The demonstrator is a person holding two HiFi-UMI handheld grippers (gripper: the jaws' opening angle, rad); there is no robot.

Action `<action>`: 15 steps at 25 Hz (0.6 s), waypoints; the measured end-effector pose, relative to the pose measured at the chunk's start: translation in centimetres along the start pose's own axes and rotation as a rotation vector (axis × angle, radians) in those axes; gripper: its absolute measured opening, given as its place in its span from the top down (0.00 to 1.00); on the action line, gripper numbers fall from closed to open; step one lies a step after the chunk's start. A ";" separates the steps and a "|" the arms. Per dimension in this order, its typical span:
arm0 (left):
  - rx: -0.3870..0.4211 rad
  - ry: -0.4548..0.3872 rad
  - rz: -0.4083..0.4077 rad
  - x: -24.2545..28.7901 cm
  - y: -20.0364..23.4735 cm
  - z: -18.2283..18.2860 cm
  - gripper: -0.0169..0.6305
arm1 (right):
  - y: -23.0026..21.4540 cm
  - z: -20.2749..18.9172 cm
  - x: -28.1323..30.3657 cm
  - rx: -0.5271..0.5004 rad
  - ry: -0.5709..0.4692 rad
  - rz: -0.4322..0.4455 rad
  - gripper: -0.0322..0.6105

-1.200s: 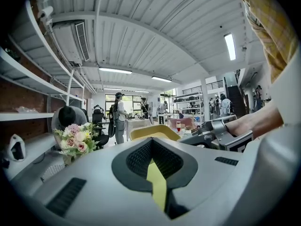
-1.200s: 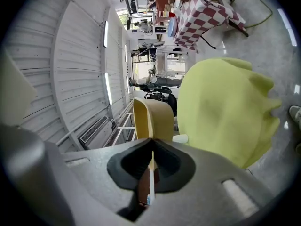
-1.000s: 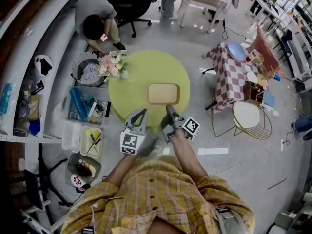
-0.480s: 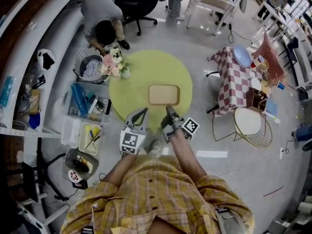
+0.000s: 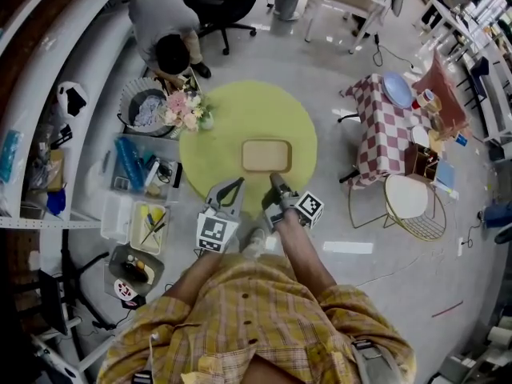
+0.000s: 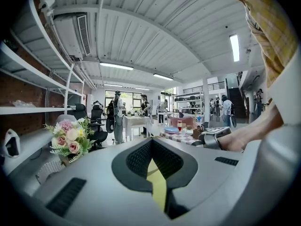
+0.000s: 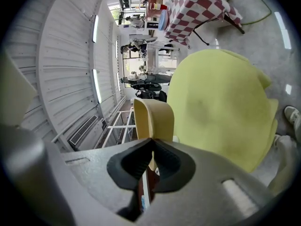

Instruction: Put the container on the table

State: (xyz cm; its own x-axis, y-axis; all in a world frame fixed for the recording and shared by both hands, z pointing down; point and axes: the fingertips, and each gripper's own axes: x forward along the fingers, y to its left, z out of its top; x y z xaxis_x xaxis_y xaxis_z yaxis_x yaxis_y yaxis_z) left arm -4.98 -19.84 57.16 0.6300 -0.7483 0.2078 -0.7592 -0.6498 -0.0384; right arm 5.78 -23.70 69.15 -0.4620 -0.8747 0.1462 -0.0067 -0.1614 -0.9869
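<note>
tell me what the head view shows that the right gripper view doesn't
Only the head view: the left tool, the flowers, and the container seen from above, lying on the green table. Only the right gripper view: the right tool shut on the container's rim, plus a ceiling light. Both: the container, the green table and the checkered table.

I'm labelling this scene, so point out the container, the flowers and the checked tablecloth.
container (image 5: pixel 267 155): head view, centre of its tan floor.
flowers (image 5: pixel 184 109): head view, the pink blooms.
checked tablecloth (image 5: pixel 376 130): head view, bare cloth in its left half.
</note>
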 end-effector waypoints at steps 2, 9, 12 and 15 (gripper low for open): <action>-0.002 0.004 -0.004 0.0 0.5 -0.1 0.96 | -0.3 -0.4 0.6 0.008 0.002 -0.009 0.93; 0.000 0.010 -0.019 0.3 1.9 -0.5 0.96 | -1.7 -0.7 2.9 -0.009 -0.002 -0.020 0.93; -0.002 0.014 -0.023 0.5 2.3 -0.9 0.96 | -2.6 -0.8 3.3 0.001 -0.009 -0.053 0.93; -0.004 0.013 -0.032 0.8 2.5 -1.0 0.96 | -3.5 -0.5 3.9 0.006 -0.019 -0.050 0.93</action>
State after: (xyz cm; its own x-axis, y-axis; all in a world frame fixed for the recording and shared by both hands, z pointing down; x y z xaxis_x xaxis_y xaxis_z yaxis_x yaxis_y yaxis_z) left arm -6.57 -21.92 58.20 0.6520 -0.7250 0.2219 -0.7390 -0.6731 -0.0278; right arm 3.53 -26.27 73.12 -0.4439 -0.8741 0.1971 -0.0239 -0.2084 -0.9778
